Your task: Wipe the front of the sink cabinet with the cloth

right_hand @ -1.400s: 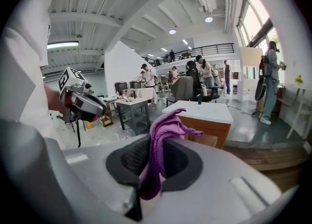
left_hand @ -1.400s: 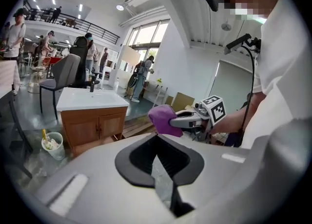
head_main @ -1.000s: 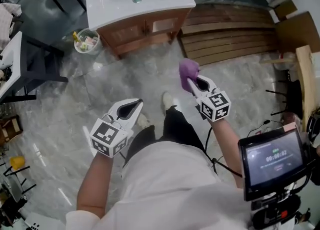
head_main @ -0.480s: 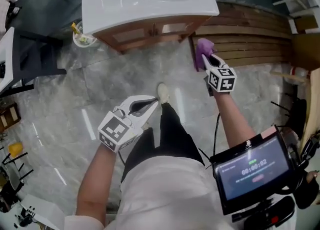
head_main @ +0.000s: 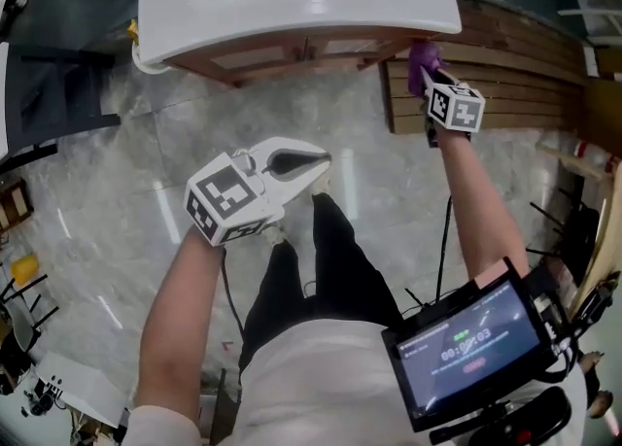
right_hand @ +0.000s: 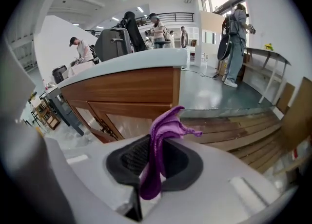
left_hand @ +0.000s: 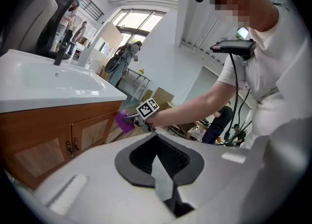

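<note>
At the left of the head view, the left gripper (head_main: 313,161) hangs above the marbled floor (head_main: 107,201), in front of the person's legs and well short of the sink cabinet (head_main: 292,53). Its own view shows the jaws pressed together with nothing between them. The cabinet stands at the top of that view, its white basin (head_main: 243,7) overhanging a brown wooden front with two doors. Further right, the person's outstretched arm carries the right gripper (head_main: 429,71) up to the cabinet's right front corner, just under the basin's rim. This gripper's jaws are clamped on the purple cloth (head_main: 420,55), which rises from between the dark pads in a crumpled fold. The free end of the cloth lies just beside the wooden corner; whether it touches the wood cannot be told. Past the cabinet's right side lie wooden slats (head_main: 515,75) on the floor. At the lower right, a small screen (head_main: 466,352) is mounted at the person's chest.
</note>
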The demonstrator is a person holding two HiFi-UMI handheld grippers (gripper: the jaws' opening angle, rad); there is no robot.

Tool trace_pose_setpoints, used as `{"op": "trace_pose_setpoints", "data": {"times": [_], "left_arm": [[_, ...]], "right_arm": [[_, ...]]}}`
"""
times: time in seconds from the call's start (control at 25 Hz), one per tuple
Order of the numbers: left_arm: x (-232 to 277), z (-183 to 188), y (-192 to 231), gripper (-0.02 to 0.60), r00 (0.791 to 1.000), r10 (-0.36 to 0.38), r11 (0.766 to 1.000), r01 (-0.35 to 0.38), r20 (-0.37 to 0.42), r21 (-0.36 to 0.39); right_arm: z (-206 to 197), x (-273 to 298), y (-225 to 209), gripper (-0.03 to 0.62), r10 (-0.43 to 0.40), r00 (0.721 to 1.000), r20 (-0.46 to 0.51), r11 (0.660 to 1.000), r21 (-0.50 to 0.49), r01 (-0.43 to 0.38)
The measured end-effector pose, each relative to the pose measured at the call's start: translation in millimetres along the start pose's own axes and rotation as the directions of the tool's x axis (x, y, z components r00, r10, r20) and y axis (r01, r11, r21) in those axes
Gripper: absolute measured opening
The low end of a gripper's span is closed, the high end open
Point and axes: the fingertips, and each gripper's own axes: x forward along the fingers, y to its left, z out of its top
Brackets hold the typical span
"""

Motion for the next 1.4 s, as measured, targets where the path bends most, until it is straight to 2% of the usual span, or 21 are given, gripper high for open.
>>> {"op": "trace_pose_setpoints", "data": {"times": [0.08,0.16,0.32,0.48,0.8,0.96,1.12,1.24,1.4], "left_arm": [[5.8,-8.1,7.7,0.006,0.997,-0.010,1.000,0.008,-0.071,-0.019],[11.1,-30.0,19.5,0.006,0.983,0.001,1.000,-0.007,-0.182,-0.031],[6.2,-87.9,43.1,0.008,0.910,0.032,0.994,-0.073,-0.412,-0.083],[2.9,-125.0,48.8,0.006,0.848,-0.011,0.980,-0.096,-0.529,-0.174],[1.6,-148.4,48.9,0.006,0.790,-0.043,0.970,-0.115,-0.612,-0.216],[-8.1,-158.9,47.8,0.006,0.772,-0.051,0.966,-0.122,-0.634,-0.227],[-8.2,-167.1,41.1,0.006,0.755,-0.056,0.961,-0.135,-0.653,-0.239],[-26.5,-179.6,41.6,0.006,0.755,-0.060,0.957,-0.144,-0.653,-0.253],[-43.9,-187.7,37.7,0.006,0.771,-0.059,0.952,-0.148,-0.634,-0.268]], "right_arm": [[3.0,13.0,1.6,0.055,0.008,1.000,-0.021,1.000,-0.018,-0.009],[3.6,23.1,6.3,0.055,0.016,0.999,-0.030,0.999,-0.035,-0.017],[4.4,39.8,31.0,0.055,0.035,0.999,-0.031,0.997,-0.065,-0.037],[8.7,53.2,56.4,0.055,0.061,0.998,-0.035,0.994,-0.091,-0.064],[19.8,62.6,107.9,0.055,0.147,0.988,-0.056,0.977,-0.149,-0.154],[27.4,67.3,148.7,0.055,0.207,0.976,-0.066,0.957,-0.195,-0.216],[32.1,66.0,178.9,0.055,0.267,0.962,-0.057,0.942,-0.196,-0.273],[31.5,72.9,226.4,0.055,0.321,0.945,-0.064,0.922,-0.209,-0.327],[31.3,82.0,275.1,0.055,0.364,0.928,-0.080,0.897,-0.236,-0.373]]}}
